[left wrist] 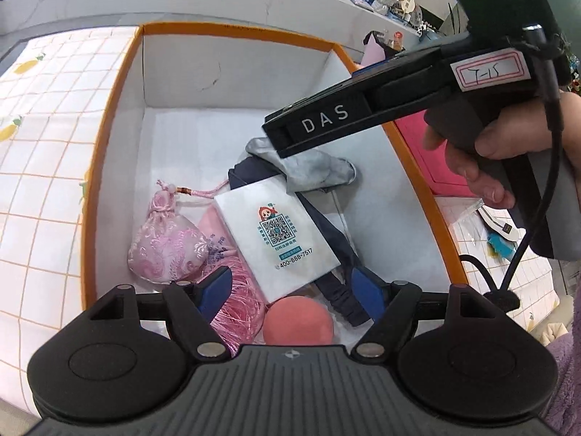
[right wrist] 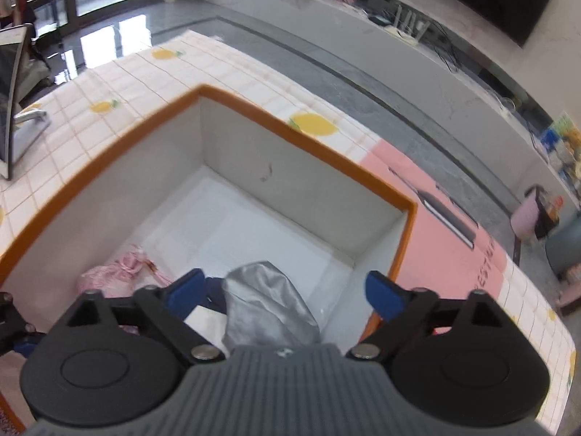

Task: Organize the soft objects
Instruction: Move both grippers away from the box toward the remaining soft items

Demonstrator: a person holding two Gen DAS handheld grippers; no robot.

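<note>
Both my grippers, left (left wrist: 290, 290) and right (right wrist: 287, 290), stand wide and empty over the orange box (left wrist: 109, 152). Grey cloth (right wrist: 265, 305), pink pouch (left wrist: 167, 243) at nine o'clock and peach ball (left wrist: 297, 321) lie inside. Table items at three o'clock (left wrist: 501, 243) look unsorted, I judge.

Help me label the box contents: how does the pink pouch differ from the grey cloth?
The pink pouch is plump, patterned satin, tied shut with a cord; the grey cloth is plain, silvery and crumpled loose. The pouch sits by the box's left wall; the cloth lies further right, draped over dark fabric. Both are soft and rest inside the box.
</note>
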